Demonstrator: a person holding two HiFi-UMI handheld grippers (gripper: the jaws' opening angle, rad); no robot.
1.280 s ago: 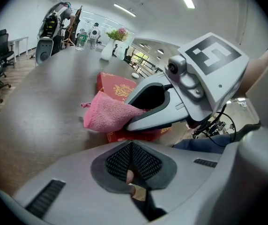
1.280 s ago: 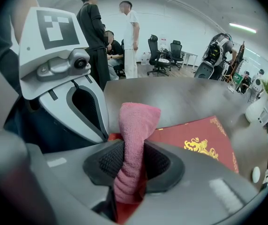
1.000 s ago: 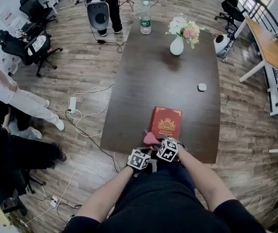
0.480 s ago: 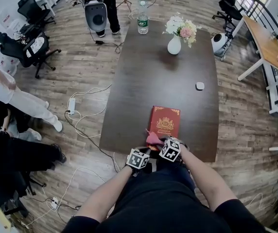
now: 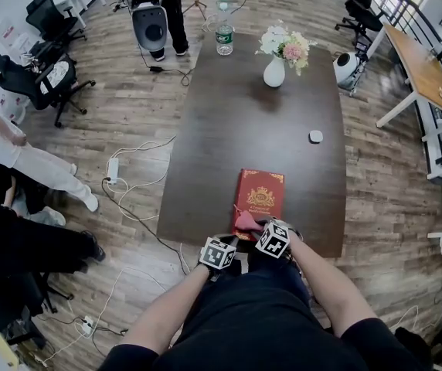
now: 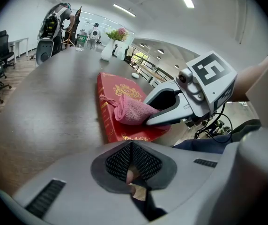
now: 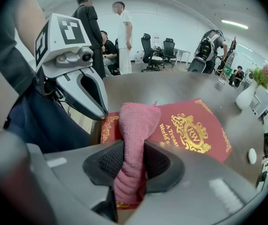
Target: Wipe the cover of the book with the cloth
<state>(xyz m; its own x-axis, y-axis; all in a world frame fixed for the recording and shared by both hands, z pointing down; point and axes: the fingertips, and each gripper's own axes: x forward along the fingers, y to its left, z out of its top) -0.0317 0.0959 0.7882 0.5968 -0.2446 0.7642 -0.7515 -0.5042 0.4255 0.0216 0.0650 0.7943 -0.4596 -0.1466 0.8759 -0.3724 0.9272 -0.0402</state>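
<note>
A red book with gold print lies flat near the front edge of the dark table. My right gripper is shut on a pink cloth, which rests bunched on the book's near end. In the right gripper view the cloth runs up between the pads and over the book. My left gripper hangs by the table's front edge, just left of the book, shut with nothing in it. The left gripper view shows the right gripper pressing the cloth onto the book.
At the table's far end stand a white vase of flowers and a water bottle. A small white object lies at mid right. Cables trail on the floor at left, near seated people and office chairs.
The right gripper and the cloth have shifted slightly right over the book's near end. The left gripper has barely moved. The head view has drifted a little.
</note>
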